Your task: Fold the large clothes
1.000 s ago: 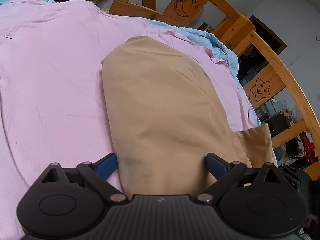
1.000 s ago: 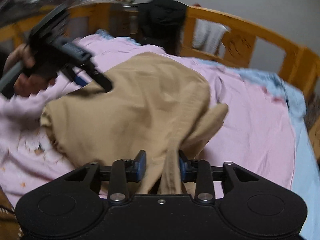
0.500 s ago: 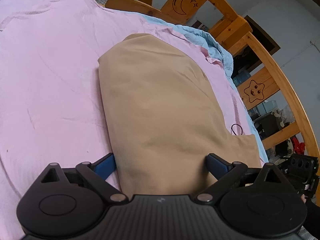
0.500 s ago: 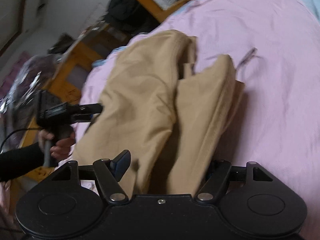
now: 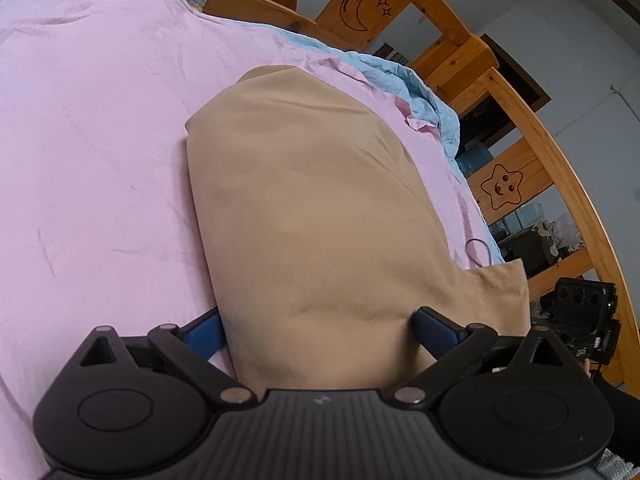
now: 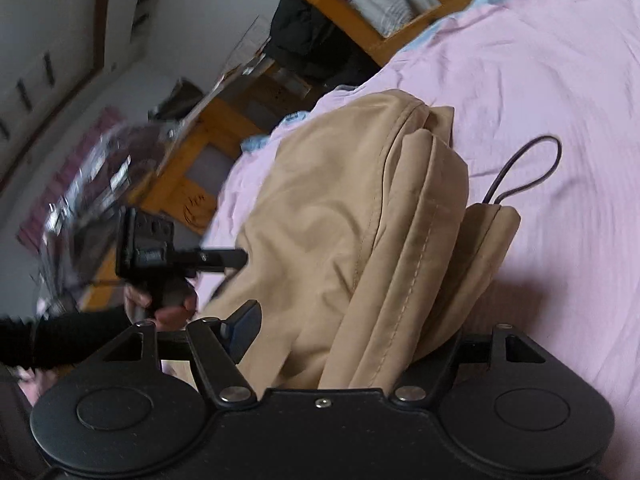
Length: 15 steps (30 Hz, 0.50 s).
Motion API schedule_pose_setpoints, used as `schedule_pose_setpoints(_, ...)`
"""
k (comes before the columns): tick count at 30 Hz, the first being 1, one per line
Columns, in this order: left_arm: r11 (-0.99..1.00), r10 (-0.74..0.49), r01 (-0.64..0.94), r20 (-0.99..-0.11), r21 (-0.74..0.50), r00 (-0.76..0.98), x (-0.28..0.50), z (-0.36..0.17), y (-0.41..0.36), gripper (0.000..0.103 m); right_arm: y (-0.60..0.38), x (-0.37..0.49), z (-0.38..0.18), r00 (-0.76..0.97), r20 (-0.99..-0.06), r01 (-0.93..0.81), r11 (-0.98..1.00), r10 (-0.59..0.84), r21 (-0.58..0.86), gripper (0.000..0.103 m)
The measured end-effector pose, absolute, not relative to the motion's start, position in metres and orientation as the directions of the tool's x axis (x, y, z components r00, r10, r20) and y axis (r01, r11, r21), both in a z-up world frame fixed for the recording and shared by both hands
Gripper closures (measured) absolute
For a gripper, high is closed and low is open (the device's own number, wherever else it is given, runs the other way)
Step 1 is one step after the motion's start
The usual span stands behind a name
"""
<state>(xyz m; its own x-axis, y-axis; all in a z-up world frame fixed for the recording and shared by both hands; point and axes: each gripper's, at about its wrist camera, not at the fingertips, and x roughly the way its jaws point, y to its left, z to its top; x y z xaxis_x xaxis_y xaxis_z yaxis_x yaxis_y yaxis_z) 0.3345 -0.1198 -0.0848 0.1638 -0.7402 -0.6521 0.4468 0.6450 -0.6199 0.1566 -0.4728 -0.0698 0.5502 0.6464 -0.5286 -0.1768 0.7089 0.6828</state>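
Right gripper (image 6: 352, 332) agape, seemingly astride garment (image 6: 340, 216)

I see tan garment (image 5: 320, 208) on pink sheet (image 5: 100, 140), light-blue bedding (image 5: 420, 92) edging it, orange wooden bedframe (image 5: 516, 92) with moon and star motifs.

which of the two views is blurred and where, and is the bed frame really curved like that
Right wrist view: motion blur smears the room at left, around the left gripper; the tan garment stays fairly sharp and casts a soft shadow on the pink sheet. Left wrist view: sharp throughout; the wooden bed rail bows only from fisheye distortion, strongest toward the edges.
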Motion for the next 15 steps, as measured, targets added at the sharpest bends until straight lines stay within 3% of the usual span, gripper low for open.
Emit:
schedule_pose_setpoints(6,0.646,-0.733,0.474,-0.660,-0.598,0.165,0.334,-0.084,-0.124,0.003,-0.483,0.146,-0.074,0.550,-0.575,-0.111,0.735,0.606,0.669,0.035)
schedule_pose_setpoints(15,0.642,-0.738,0.471,-0.654,-0.604,0.166,0.335,-0.085,-0.126,0.001,-0.495,0.180,-0.076,0.558,-0.556,-0.129,0.727,0.615,0.675,0.023)
